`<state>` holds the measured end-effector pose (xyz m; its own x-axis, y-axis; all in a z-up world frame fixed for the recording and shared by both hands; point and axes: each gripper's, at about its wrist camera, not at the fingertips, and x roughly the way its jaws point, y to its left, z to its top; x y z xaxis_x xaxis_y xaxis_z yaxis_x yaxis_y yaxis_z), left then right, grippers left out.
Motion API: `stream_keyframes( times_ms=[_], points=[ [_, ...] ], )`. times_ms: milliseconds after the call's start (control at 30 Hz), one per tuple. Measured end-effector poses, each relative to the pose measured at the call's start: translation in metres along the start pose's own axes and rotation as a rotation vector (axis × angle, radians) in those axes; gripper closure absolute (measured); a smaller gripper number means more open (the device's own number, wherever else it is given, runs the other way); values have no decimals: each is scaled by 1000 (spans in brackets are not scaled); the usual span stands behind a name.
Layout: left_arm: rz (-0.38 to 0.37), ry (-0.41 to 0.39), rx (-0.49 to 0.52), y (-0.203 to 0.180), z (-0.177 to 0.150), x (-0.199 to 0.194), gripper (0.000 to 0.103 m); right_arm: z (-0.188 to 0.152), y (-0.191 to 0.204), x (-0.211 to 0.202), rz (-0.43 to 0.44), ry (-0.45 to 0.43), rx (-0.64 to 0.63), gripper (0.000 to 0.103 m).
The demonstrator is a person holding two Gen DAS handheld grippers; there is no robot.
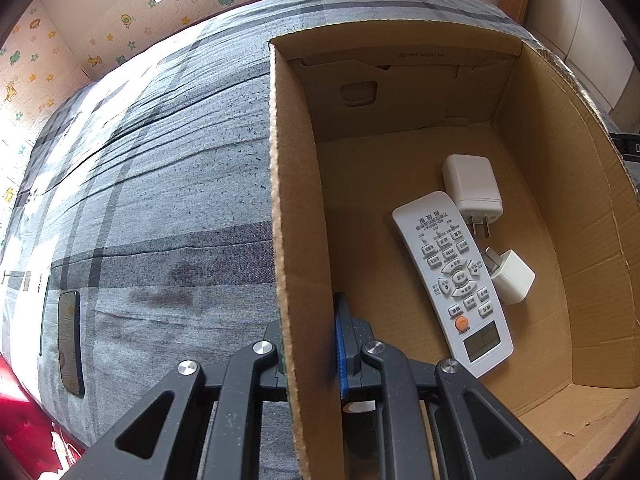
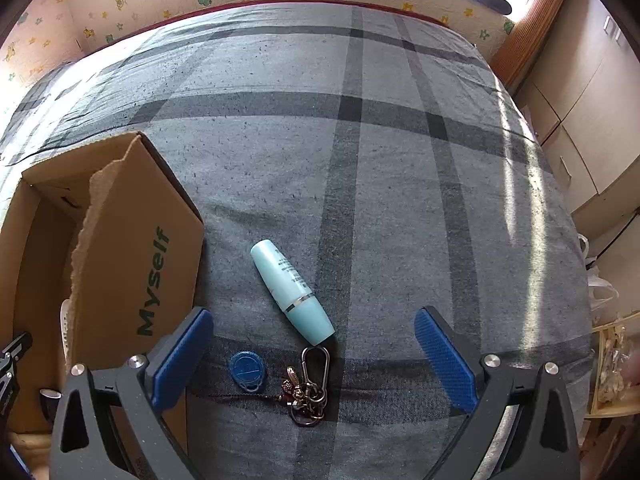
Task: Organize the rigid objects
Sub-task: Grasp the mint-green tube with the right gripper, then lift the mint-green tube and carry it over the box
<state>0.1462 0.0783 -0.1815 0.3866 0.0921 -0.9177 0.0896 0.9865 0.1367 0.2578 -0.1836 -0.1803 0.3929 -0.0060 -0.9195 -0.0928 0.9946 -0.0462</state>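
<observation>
Through my left camera, my left gripper (image 1: 310, 344) pinches the side wall of the cardboard box (image 1: 296, 208), one finger outside and one inside. In the box lie a white remote (image 1: 452, 276) and two white chargers, one (image 1: 474, 186) touching its far end, the other (image 1: 512, 276) just beside it. A dark phone (image 1: 71, 344) lies on the grey checked bedspread (image 1: 168, 184). Through my right camera, my right gripper (image 2: 314, 360) is spread wide above a pale blue tube (image 2: 290, 286), a blue tag (image 2: 247, 368) and a keyring (image 2: 308, 388) beside the box.
</observation>
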Motion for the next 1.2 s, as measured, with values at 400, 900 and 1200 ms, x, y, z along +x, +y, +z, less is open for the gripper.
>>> stream_keyframes(
  times_ms=[400, 900, 1200],
  points=[
    [9, -2, 6, -3, 0, 0, 89, 7, 0, 37, 3, 26, -31, 1],
    [4, 1, 0, -2, 1, 1, 89, 13, 2, 63, 39, 113, -16, 73],
    [7, -1, 1, -3, 1, -1, 89, 7, 1, 52, 11, 97, -12, 74]
  ],
)
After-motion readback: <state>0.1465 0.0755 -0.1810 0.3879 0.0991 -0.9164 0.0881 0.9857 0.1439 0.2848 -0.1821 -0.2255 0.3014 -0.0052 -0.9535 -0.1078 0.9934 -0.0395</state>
